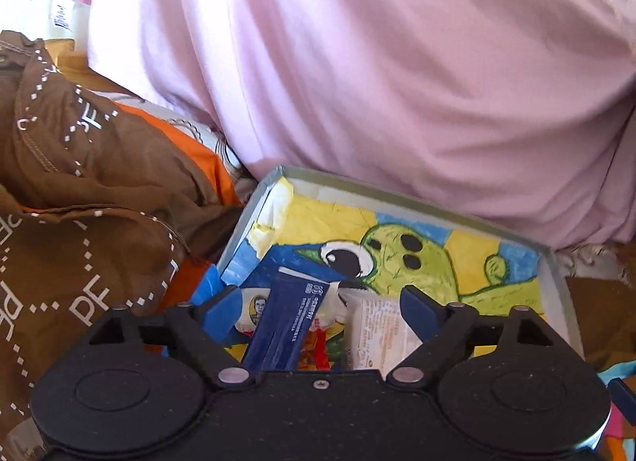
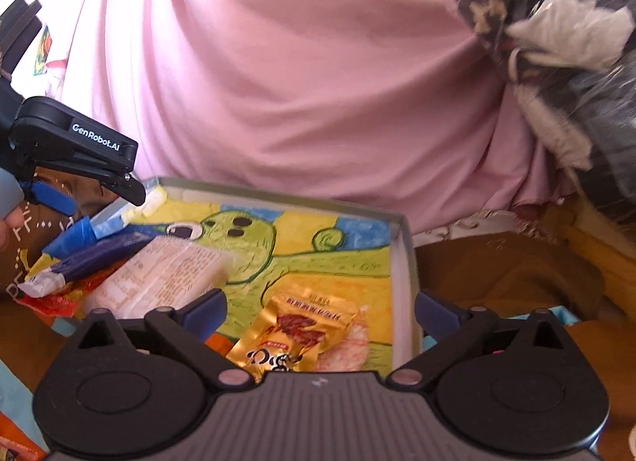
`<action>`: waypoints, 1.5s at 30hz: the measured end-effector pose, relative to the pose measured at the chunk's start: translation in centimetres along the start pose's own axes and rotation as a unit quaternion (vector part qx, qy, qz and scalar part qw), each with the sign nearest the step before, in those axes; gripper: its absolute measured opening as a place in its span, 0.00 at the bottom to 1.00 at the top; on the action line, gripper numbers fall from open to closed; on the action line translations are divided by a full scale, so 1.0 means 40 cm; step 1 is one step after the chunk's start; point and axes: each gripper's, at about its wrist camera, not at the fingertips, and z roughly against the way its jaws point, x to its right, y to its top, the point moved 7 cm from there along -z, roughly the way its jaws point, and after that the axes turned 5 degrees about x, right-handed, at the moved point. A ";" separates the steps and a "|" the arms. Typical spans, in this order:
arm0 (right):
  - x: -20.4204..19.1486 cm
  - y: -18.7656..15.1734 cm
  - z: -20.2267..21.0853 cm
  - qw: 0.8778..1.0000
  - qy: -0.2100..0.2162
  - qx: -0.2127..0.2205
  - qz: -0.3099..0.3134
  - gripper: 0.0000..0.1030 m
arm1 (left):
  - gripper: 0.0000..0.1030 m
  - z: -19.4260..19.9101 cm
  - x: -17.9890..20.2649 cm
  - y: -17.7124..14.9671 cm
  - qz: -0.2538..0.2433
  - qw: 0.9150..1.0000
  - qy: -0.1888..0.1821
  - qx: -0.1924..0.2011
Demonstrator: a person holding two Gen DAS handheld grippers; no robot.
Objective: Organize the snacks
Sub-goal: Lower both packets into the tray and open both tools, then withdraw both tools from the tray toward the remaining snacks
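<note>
Only the right wrist view shows the gold snack packet [image 2: 296,336], lying in the shallow box [image 2: 405,262] near its right wall, with a pale pink-speckled wrapper [image 2: 351,345] tucked under its right edge; the right tool [image 2: 321,308] hangs over them with its blue-padded fingers apart and holding nothing. That view also catches the left tool [image 2: 131,192] from the side, marked "GenRobot.AI", at the box's far left corner, though its tips are too foreshortened there to judge. The left wrist view settles it: the left tool [image 1: 314,302] has its fingers spread, around but not pressing a dark blue snack bar [image 1: 284,326] and a white printed packet [image 1: 377,332] piled against the box's left wall [image 1: 242,230]. The box floor carries a painted green cartoon creature [image 1: 413,262] on yellow and blue. Print on the blue bar and white packet is too small to read; the gold packet's lettering is partly hidden by the tool body. A brown cloth [image 1: 79,190] left of the box bears white letters, "PF" legible. Pink fabric [image 1: 357,63] fills the background of both views.
</note>
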 end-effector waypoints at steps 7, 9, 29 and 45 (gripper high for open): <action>-0.002 0.035 0.066 0.999 -0.012 0.036 -0.015 1.00 | 0.95 0.083 0.016 0.001 -0.004 0.999 -0.019 0.034; -0.004 0.045 0.084 0.999 -0.011 0.044 -0.020 1.00 | 0.96 0.103 0.023 -0.002 -0.001 0.999 -0.026 0.036; -0.044 0.064 0.310 0.995 0.044 0.089 -0.011 1.00 | 0.98 0.376 -0.021 -0.096 -0.081 0.994 -0.020 0.066; -0.213 0.042 0.466 0.980 0.157 0.102 0.064 1.00 | 0.98 0.527 -0.134 -0.188 -0.148 0.988 -0.038 0.001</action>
